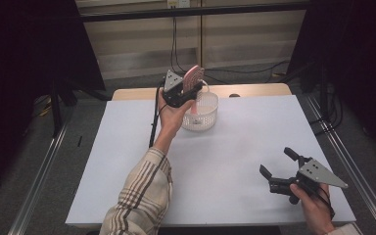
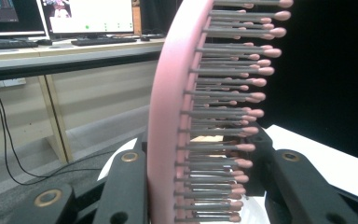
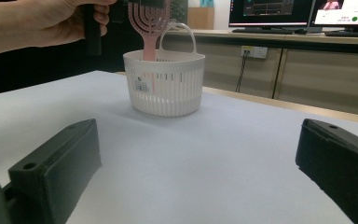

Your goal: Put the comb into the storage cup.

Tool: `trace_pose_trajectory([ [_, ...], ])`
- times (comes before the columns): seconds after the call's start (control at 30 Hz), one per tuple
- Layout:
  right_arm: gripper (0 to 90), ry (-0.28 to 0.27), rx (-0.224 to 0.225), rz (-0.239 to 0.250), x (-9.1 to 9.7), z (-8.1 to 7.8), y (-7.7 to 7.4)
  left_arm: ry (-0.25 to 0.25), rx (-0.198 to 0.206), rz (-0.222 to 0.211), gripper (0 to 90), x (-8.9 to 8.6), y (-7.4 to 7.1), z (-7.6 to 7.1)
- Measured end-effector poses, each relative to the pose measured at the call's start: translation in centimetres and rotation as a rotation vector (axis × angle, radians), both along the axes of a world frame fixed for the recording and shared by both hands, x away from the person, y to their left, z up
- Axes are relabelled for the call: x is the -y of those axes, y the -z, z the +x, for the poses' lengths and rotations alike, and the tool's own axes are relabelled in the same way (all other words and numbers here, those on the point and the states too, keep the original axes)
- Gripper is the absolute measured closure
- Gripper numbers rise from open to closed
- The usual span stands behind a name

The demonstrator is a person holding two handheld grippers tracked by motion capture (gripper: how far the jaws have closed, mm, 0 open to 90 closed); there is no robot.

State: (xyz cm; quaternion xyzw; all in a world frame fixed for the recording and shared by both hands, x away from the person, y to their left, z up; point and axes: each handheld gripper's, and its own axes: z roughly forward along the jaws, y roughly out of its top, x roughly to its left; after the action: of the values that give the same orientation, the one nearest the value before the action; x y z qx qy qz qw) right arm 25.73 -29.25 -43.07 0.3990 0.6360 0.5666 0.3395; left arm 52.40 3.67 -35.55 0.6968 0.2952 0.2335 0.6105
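A pink hairbrush [image 1: 194,76] stands upright with its handle down inside a white slatted basket [image 1: 206,116] at the far middle of the table. My left gripper [image 1: 188,92] is shut on the brush head, just above the basket rim. In the left gripper view the brush [image 2: 168,116] with its grey pink-tipped bristles sits between the two black jaws. The right gripper view shows the brush [image 3: 148,28] dipping into the basket [image 3: 164,84], with the person's hand above it. My right gripper [image 1: 278,163] rests open near the table's front right, nothing between its fingers.
The white table top [image 1: 225,156] stretches between the basket and the right gripper. A wooden strip [image 1: 254,90] runs along the far edge. Desks with monitors [image 3: 270,11] stand beyond the table. Metal rails [image 1: 34,196] flank both sides.
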Motion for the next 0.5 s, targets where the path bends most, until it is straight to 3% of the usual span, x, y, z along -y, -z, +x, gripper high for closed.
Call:
trace_pose_trajectory([
  [0.5,0.0,-0.003,0.003,-0.002,0.0,0.0,0.0,0.02,-0.022,-0.005,62.8,0.8,1.7,0.1],
])
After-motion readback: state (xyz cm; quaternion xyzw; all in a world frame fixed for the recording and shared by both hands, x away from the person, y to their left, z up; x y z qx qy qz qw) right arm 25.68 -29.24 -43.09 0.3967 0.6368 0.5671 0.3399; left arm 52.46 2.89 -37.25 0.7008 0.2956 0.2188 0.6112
